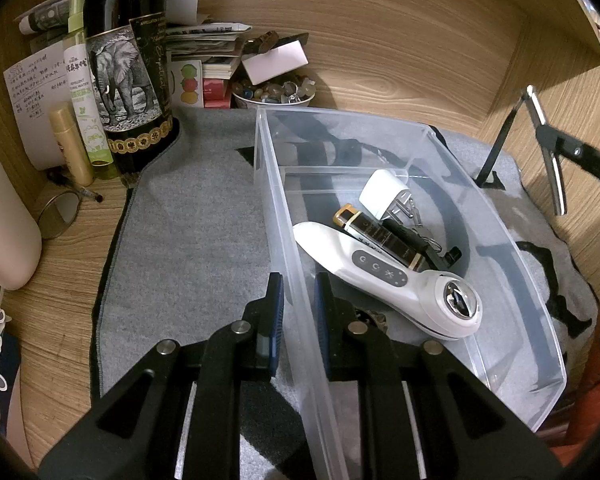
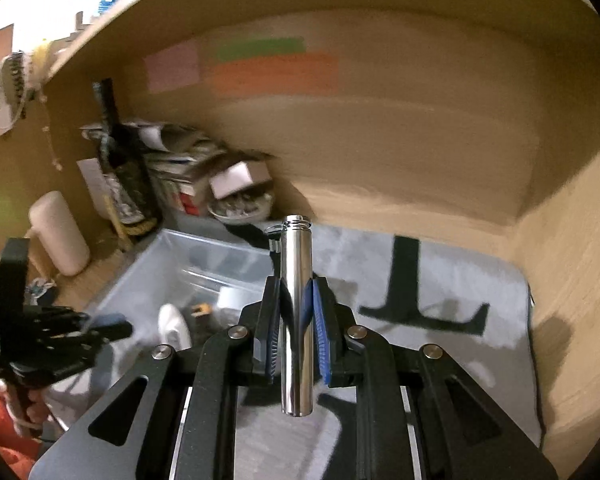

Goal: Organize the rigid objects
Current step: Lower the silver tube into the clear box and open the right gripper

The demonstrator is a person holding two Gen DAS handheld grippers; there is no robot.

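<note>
The right gripper (image 2: 296,320) is pinching a chrome cylinder (image 2: 297,312) upright over the grey mat (image 2: 460,280); the left gripper (image 1: 298,312) is clamping the near-left wall of the clear bin (image 1: 500,216); I'd be carrying it level, releasing low beside the white device (image 1: 400,284).

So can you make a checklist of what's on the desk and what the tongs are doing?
Surface: grey felt mat with black shapes, lying on a wooden desk.
Job's things: clear plastic bin holding a white handheld device, a white plug and a black and gold tube; shiny metal cylinder held above the mat.
Clutter: elephant-label bottle, green spray bottle, bowl of stones, papers.
Tongs: left tongs shut on the bin's wall; right tongs shut on the cylinder.
Cables: nothing seen.
Surroundings: wooden back wall with sticky notes.
</note>
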